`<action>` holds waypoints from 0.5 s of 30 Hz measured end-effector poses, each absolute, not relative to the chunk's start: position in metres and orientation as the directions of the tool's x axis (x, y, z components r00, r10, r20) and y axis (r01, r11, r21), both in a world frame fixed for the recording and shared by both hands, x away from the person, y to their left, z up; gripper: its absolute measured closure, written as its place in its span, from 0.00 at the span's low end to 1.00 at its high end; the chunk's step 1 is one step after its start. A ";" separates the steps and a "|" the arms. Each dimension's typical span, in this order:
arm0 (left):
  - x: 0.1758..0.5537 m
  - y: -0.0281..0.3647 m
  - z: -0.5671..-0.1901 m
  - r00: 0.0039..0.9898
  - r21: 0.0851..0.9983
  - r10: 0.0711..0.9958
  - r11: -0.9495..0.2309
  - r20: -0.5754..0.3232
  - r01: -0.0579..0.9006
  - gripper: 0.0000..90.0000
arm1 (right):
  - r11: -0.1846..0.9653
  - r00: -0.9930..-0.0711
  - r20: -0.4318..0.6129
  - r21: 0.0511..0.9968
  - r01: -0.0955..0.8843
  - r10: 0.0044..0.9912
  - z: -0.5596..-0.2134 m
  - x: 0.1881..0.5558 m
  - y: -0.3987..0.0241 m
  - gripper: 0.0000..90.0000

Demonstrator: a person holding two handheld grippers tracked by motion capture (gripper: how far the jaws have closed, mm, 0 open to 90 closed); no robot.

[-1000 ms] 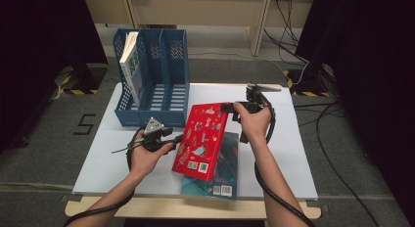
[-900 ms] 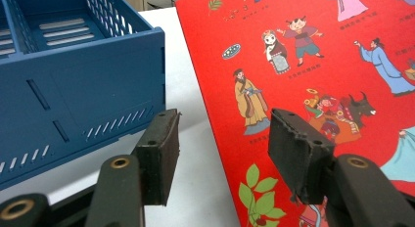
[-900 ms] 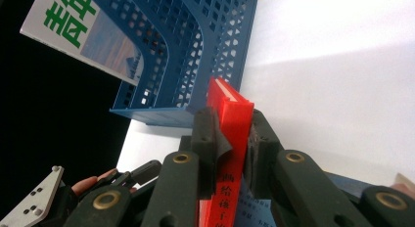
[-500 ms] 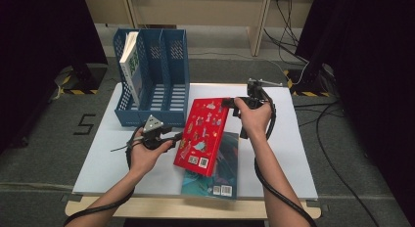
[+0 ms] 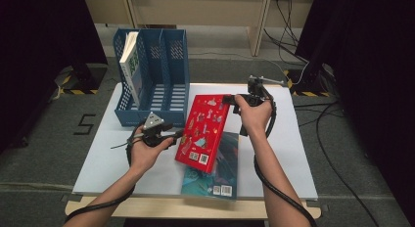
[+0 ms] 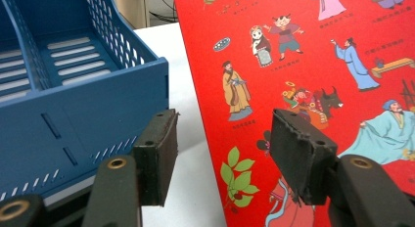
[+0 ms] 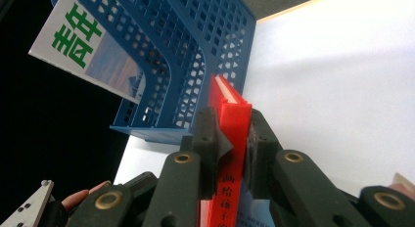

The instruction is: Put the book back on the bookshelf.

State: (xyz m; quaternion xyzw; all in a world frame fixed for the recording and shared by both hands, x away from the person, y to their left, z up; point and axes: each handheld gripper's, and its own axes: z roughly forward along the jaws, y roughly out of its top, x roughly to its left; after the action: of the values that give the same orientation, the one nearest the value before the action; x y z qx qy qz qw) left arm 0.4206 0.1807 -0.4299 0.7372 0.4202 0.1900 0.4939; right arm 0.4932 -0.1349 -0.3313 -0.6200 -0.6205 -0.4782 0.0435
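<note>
Right gripper (image 5: 234, 102) clamps the red book's (image 5: 203, 131) far corner — left gripper (image 5: 177, 137) gapes beside its near edge.

High cam looks forward-down from above the person's side over the whole table (image 5: 293, 153); the 2 gripper cams sit close behind their jaws, and all 3 share the red book (image 5: 203, 126) (image 6: 313, 65) (image 7: 234, 120) and blue file rack (image 5: 151, 85) (image 6: 73, 104) (image 7: 186, 56).

Black tongs (image 7: 230, 139) with brass screws, trailing black cables, bare forearms.
</note>
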 end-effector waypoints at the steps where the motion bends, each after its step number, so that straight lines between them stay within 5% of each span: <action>1: 0.421 0.180 -0.429 0.576 0.888 0.807 -0.161 -0.133 0.431 0.48 | -0.228 -0.228 0.645 0.543 0.808 0.730 -0.331 0.493 -0.135 0.88; 15: 0.423 0.178 -0.425 0.584 0.890 0.802 -0.167 -0.128 0.424 0.48 | -0.235 -0.229 0.634 0.561 0.794 0.738 -0.325 0.497 -0.133 0.88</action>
State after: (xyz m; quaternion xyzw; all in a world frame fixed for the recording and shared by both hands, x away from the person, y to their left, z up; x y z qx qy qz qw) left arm 0.4229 0.1780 -0.4246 0.7395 0.4145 0.1909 0.4948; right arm 0.4966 -0.1334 -0.3250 -0.6201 -0.6176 -0.4829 0.0287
